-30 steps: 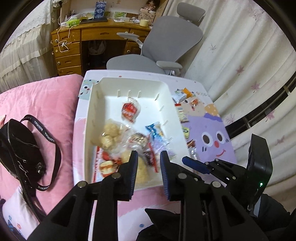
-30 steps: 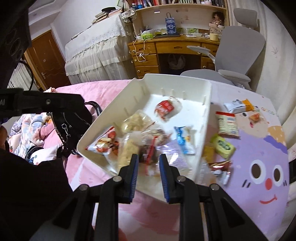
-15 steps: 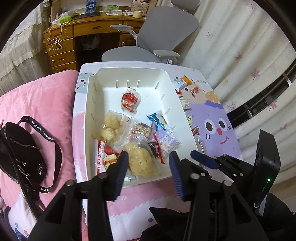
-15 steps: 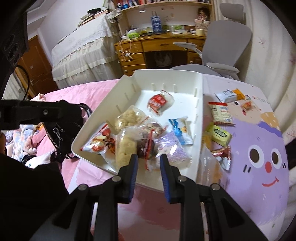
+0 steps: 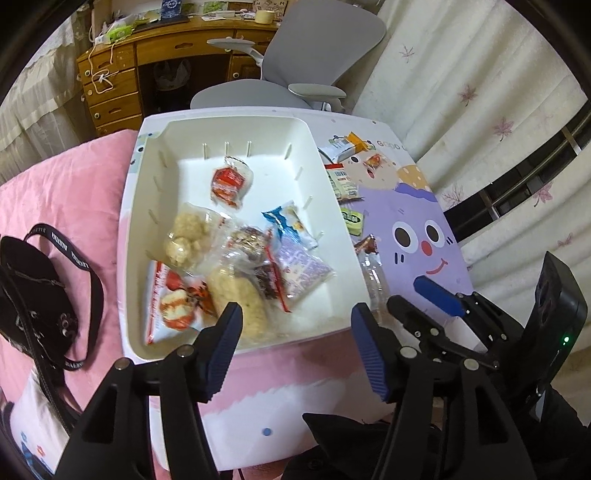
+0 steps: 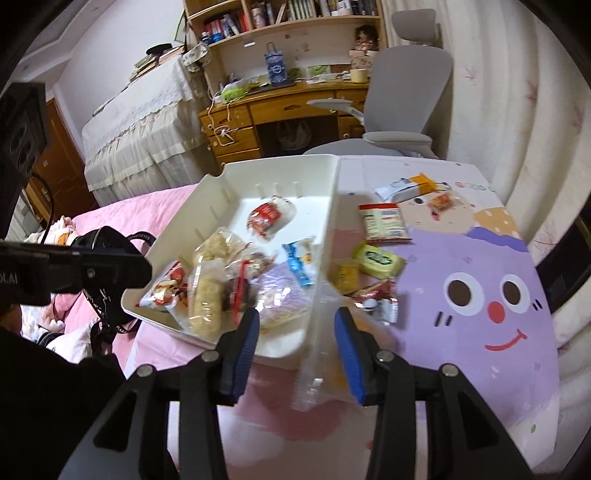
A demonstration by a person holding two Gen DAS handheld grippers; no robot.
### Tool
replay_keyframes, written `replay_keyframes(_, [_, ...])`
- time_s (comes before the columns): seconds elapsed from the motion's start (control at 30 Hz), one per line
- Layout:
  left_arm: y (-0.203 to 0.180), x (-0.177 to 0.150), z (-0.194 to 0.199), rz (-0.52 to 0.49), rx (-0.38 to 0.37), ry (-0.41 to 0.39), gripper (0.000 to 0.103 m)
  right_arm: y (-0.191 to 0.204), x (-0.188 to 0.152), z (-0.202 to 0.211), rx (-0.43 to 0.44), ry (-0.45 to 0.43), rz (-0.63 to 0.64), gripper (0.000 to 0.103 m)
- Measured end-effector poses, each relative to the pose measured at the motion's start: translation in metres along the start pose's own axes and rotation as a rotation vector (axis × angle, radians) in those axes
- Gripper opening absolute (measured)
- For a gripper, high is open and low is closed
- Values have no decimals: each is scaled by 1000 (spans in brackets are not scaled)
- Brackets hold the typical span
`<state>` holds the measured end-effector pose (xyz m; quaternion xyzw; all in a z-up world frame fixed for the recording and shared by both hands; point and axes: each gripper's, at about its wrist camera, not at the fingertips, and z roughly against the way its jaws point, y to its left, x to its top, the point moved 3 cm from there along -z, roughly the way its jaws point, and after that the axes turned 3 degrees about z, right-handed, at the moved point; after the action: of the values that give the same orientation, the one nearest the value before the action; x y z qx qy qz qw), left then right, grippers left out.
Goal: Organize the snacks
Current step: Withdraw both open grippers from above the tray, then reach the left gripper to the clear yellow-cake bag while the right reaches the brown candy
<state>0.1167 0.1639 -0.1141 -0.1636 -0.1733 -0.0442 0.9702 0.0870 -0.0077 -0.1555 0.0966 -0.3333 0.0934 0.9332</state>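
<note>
A: Left view: left gripper (image 5: 295, 332) jaws apart, just been opening, nothing between. Tray (image 5: 332, 206) below holds snacks (image 5: 236, 273); bag (image 5: 33, 306) lies left on the pink bed.

B: Right view: right gripper (image 6: 295, 332) partly open, widening, over the tray (image 6: 328, 206) corner. Clear wrapper (image 6: 317, 369) between the jaws, untouched; loose packets (image 6: 380, 258) on the mat.

Grey office chair (image 6: 402, 110), facing a wooden desk (image 6: 280, 110) with drawers; white cable (image 6: 221, 122) hanging over the drawer fronts. Blue bag (image 6: 275, 68) and cup (image 6: 358, 75) on the desktop; bookshelf (image 6: 288, 14) above. Black strap bag (image 5: 33, 295) lying on pink bedding (image 5: 62, 195). Pale flower-print curtains (image 5: 461, 74) behind. Lace-edged cloth cover (image 6: 140, 122) left of the desk.
</note>
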Motion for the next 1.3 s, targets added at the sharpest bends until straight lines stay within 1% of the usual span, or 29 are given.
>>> replay_keyframes(0.17, [-24, -7, -6, 58, 24, 0, 69, -31, -3, 3, 30, 31, -12, 46])
replay_keyframes(0.3, [-42, -12, -12, 123, 46, -10, 70, -55, -1, 4, 75, 61, 26, 46])
replay_keyframes(0.47, [-67, -24, -21, 213, 77, -27, 76, -78, -2, 4, 137, 94, 88, 47])
replay_keyframes(0.6, [-83, -33, -31, 286, 99, -33, 79, -96, -3, 2, 179, 122, 133, 52])
replay_keyframes(0.67, [-89, -38, -37, 322, 111, -40, 83, -105, -3, 1, 203, 133, 149, 54])
replay_keyframes(0.77, [-95, -44, -47, 368, 132, -41, 85, -116, -4, -3, 241, 156, 166, 56])
replay_keyframes(0.87, [-100, -48, -60, 394, 146, -17, 89, -126, -1, -8, 273, 181, 163, 58])
replay_keyframes(0.97, [-104, -49, -74, 392, 159, 17, 90, -132, 3, -15, 308, 202, 144, 61])
replay_keyframes(1.03, [-104, -51, -84, 393, 165, 38, 91, -136, 7, -23, 343, 224, 110, 63])
replay_keyframes(1.1, [-103, -50, -94, 398, 168, 55, 91, -138, 10, -32, 355, 240, 90, 66])
replay_keyframes(1.2, [-100, -50, -109, 410, 173, 72, 91, -140, 16, -47, 368, 269, 60, 67])
replay_keyframes(1.3, [-97, -52, -120, 425, 167, 76, 91, -137, 20, -60, 372, 279, 65, 67])
